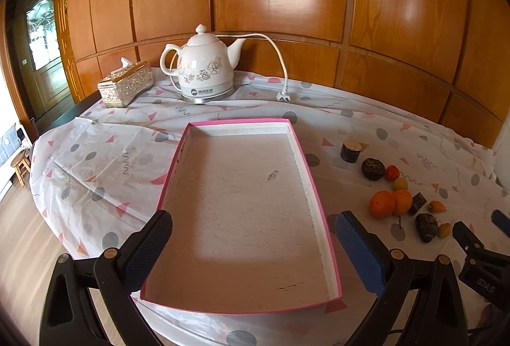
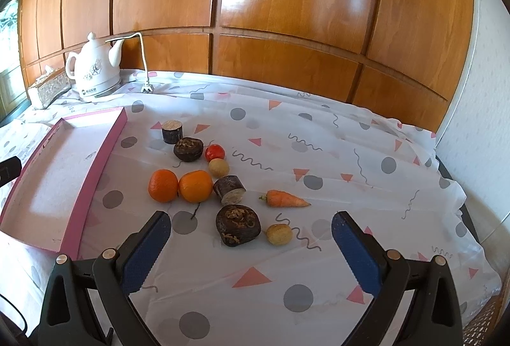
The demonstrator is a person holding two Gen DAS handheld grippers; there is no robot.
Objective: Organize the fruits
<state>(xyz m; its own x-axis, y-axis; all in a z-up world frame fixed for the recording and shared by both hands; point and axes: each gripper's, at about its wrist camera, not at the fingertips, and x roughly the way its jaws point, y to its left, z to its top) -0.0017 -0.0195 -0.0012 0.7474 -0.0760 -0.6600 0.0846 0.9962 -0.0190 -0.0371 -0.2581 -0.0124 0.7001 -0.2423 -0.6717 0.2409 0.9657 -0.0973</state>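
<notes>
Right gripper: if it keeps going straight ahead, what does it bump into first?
Probably the dark lumpy fruit, which lies nearest, between the open fingers of the right gripper. Depth is hard to judge; it might pass above it.

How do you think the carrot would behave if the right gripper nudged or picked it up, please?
The carrot looks stiff, so it should hold its shape between the jaws. Being tapered, it would likely swing in an arc if nudged rather than roll straight. It seems small and light, and the cloth beneath may wrinkle.

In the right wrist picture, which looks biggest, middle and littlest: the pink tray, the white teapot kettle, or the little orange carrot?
Largest to smallest as they look:
1. Pink tray
2. White teapot kettle, though it sits farther back, so it looks smaller
3. Little orange carrot
</notes>
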